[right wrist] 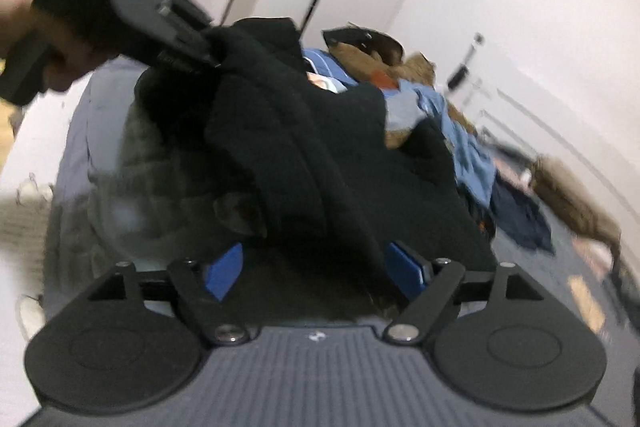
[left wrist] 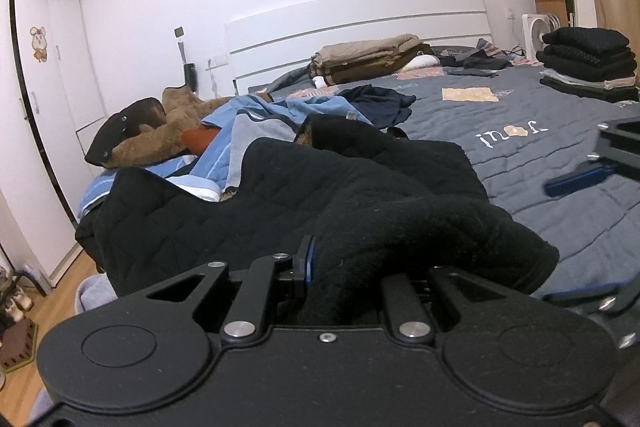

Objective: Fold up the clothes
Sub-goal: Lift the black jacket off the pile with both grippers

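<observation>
A black quilted fleece garment (left wrist: 320, 195) lies bunched on the grey bed. My left gripper (left wrist: 344, 267) is shut on a thick fold of it, which covers the right finger. In the right wrist view the same garment (right wrist: 304, 147) hangs from the left gripper (right wrist: 200, 47) at upper left. My right gripper (right wrist: 316, 267) is open, its blue pads (right wrist: 224, 271) on either side of the garment's lower part without pinching it. It also shows at the right edge of the left wrist view (left wrist: 580, 179).
A heap of unfolded clothes, blue, grey and brown (left wrist: 224, 131), lies behind the garment. A stack of folded dark clothes (left wrist: 588, 63) stands at the far right of the grey quilt (left wrist: 540, 155). Folded beige bedding (left wrist: 372, 59) is by the headboard. A white wardrobe (left wrist: 44, 87) stands left.
</observation>
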Motion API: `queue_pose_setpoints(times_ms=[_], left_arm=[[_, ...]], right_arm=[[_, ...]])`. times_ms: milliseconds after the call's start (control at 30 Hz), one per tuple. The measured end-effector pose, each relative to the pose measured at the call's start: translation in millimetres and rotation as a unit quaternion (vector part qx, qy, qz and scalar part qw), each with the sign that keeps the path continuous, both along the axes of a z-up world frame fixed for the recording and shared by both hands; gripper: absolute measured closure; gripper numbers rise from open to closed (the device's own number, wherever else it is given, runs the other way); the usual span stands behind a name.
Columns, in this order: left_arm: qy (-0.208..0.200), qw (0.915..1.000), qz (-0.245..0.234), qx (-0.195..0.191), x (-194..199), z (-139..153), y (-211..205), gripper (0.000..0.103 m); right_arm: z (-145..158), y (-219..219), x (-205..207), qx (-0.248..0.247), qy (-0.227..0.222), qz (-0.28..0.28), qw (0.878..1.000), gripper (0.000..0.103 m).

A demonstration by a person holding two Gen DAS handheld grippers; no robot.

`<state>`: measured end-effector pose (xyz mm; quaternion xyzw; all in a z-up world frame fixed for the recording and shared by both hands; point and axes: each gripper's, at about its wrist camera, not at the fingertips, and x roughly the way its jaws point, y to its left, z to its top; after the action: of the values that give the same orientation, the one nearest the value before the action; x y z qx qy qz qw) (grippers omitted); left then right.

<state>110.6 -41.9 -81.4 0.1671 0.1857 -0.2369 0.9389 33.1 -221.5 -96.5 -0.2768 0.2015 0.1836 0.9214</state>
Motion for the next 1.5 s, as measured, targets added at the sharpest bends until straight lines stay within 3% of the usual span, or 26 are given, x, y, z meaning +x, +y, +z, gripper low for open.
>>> queue_pose_setpoints(times_ms=[67, 300, 533, 567, 600, 633, 667, 767, 967, 1200, 1367, 1500], left_arm=[[0.002, 1.0000, -0.002, -0.002, 2.0, 0.5, 1.4, 0.091], [0.010, 0.9999, -0.004, -0.013, 6.8, 2.7, 7.2, 0.091], [0.015, 0.9997, -0.005, -0.016, 8.6, 2.9, 6.6, 0.091], [0.016, 0.9997, -0.006, -0.016, 8.5, 2.3, 6.4, 0.091], [0.016, 0.9998, -0.006, -0.014, 8.5, 2.2, 5.9, 0.091], [0.016, 0.9998, -0.006, -0.013, 8.4, 2.1, 5.4, 0.091], [0.016, 0.9998, -0.006, -0.013, 8.2, 2.0, 5.2, 0.091], [0.016, 0.9998, -0.006, -0.013, 7.9, 1.9, 5.8, 0.091], [0.011, 0.9998, -0.010, -0.016, 5.1, 7.4, 5.7, 0.091], [-0.009, 0.9991, -0.023, -0.033, -12.6, 29.2, 1.4, 0.091], [-0.026, 0.9979, -0.034, -0.048, -28.6, 55.1, -5.6, 0.091], [-0.044, 0.9961, -0.070, -0.030, -46.0, 80.1, -15.4, 0.091]], right_arm=[[-7.5, 7.4, 6.7, -0.029, -0.030, 0.008, 0.999, 0.016], [-34.4, 9.6, 40.1, -0.116, -0.058, 0.054, 0.990, 0.010], [-52.9, 20.6, 57.0, -0.162, -0.051, 0.090, 0.981, 0.011], [-55.1, 24.3, 59.7, -0.165, -0.052, 0.093, 0.981, 0.017], [-54.9, 26.4, 62.4, -0.160, -0.048, 0.093, 0.982, 0.033], [-52.3, 27.0, 66.2, -0.144, -0.041, 0.088, 0.985, 0.048], [-48.3, 25.9, 70.4, -0.122, -0.033, 0.079, 0.989, 0.073], [-33.6, 16.6, 76.8, -0.050, -0.012, 0.052, 0.997, 0.084], [-2.2, -6.5, 68.7, 0.068, -0.017, -0.009, 0.998, 0.088], [39.2, -46.9, 46.9, 0.201, -0.039, -0.064, 0.977, 0.091], [72.4, -63.3, 20.7, 0.236, -0.049, -0.069, 0.968, 0.092], [109.9, -78.6, 11.9, 0.244, -0.056, -0.077, 0.965, 0.092]])
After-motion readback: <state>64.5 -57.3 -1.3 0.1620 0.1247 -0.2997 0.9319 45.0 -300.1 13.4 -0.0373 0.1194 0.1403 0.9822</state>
